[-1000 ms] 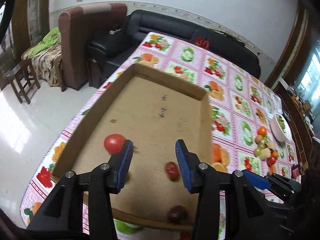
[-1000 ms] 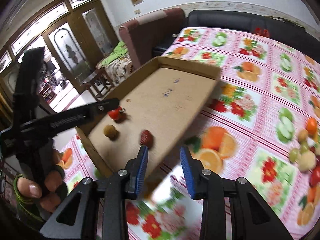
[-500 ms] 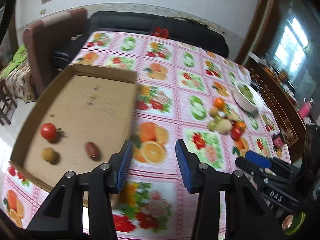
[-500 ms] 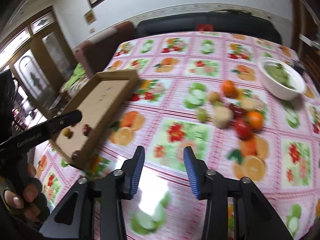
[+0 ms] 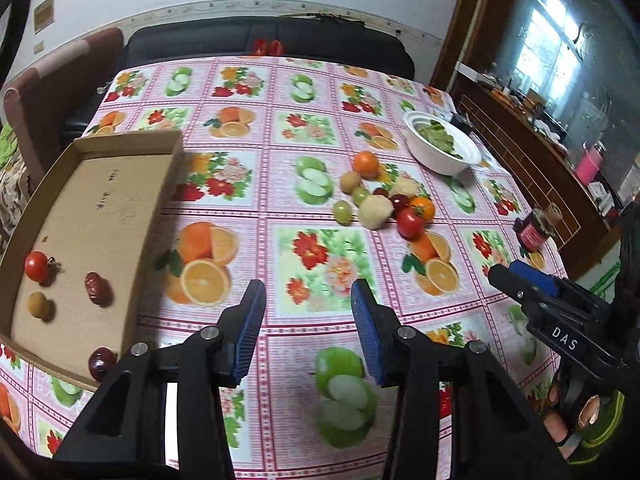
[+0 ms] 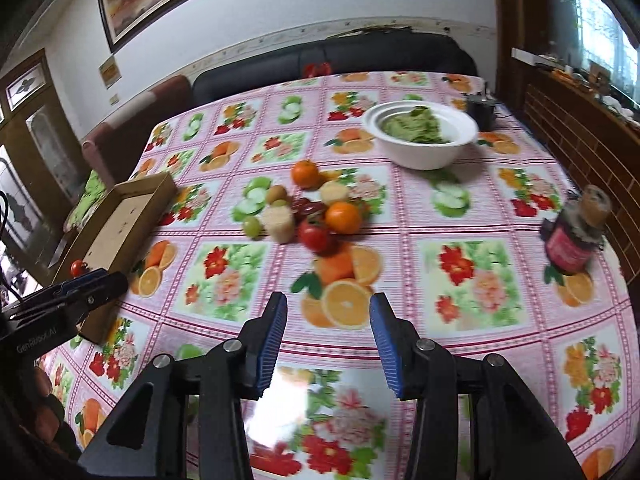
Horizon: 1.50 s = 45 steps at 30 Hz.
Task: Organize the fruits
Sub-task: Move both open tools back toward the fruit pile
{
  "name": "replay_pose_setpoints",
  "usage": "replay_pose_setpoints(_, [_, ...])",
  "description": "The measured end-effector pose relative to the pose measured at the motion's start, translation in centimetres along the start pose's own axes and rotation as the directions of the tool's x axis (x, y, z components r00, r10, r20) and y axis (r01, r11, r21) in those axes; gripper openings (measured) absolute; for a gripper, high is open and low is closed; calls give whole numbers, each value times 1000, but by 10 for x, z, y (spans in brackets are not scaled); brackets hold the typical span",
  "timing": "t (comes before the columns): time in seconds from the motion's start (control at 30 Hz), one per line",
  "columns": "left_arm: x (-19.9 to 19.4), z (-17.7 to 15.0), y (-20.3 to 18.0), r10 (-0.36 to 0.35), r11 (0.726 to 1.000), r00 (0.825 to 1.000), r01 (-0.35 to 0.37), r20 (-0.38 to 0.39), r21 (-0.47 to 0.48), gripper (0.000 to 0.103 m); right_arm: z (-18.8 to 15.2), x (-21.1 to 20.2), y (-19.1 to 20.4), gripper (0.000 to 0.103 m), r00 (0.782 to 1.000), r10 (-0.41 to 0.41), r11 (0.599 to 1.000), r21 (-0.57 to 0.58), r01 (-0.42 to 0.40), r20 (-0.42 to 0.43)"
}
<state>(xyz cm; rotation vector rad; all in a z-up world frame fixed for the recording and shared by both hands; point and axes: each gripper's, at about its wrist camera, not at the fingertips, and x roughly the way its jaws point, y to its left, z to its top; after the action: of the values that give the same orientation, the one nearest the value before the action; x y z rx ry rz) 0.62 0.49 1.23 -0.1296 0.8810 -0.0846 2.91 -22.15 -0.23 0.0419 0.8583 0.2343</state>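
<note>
A shallow cardboard tray [image 5: 160, 184] lies at the table's left and holds a tomato [image 5: 36, 266], a red date [image 5: 96, 288], a small yellow fruit [image 5: 38, 304] and a dark fruit [image 5: 100, 362]. A loose heap of fruit [image 5: 384, 200] sits mid-table: oranges, a tomato [image 6: 314, 236], green grapes and pale chunks. My left gripper [image 5: 306, 320] hovers open over the printed cloth, right of the tray, nothing between its blue pads. My right gripper [image 6: 326, 332] is also open and empty, short of the heap [image 6: 308, 208].
A white bowl of greens [image 6: 420, 136] stands behind the heap. A small dark jar [image 6: 572, 232] sits near the right table edge. A black sofa [image 5: 260, 36] and a brown armchair [image 6: 132, 128] border the far side. The fruit-print cloth [image 5: 320, 256] covers the whole table.
Both grippers have swung right, away from the cardboard tray and toward the fruit heap. The right gripper's jaws stand wider than a second ago. Four fruits stay in the tray.
</note>
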Motion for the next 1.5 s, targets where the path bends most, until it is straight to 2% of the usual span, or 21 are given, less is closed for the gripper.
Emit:
replay_pose_setpoints(0.3, [4,-4,-17,-10,1000,1000,10,-11,29,42,-2,-9,-16,45,1000,-16,1000,14,16,20])
replay_pose_setpoints(0.9, [16,-5,-18,-31,999,999,31,-33,21,42,-5,-5,-22,45,1000,-9,1000,22,9,10])
replay_pose_setpoints(1.37, [31,6,-14,-45,999,998,46,-48,12,42,1,16,-24,45,1000,18,1000,20,-18,-10])
replay_pose_setpoints(1.5, [38,11,-16,-72,997,996,73,-53,16,42,7,23,-28,45,1000,20,999,26,-19,-13])
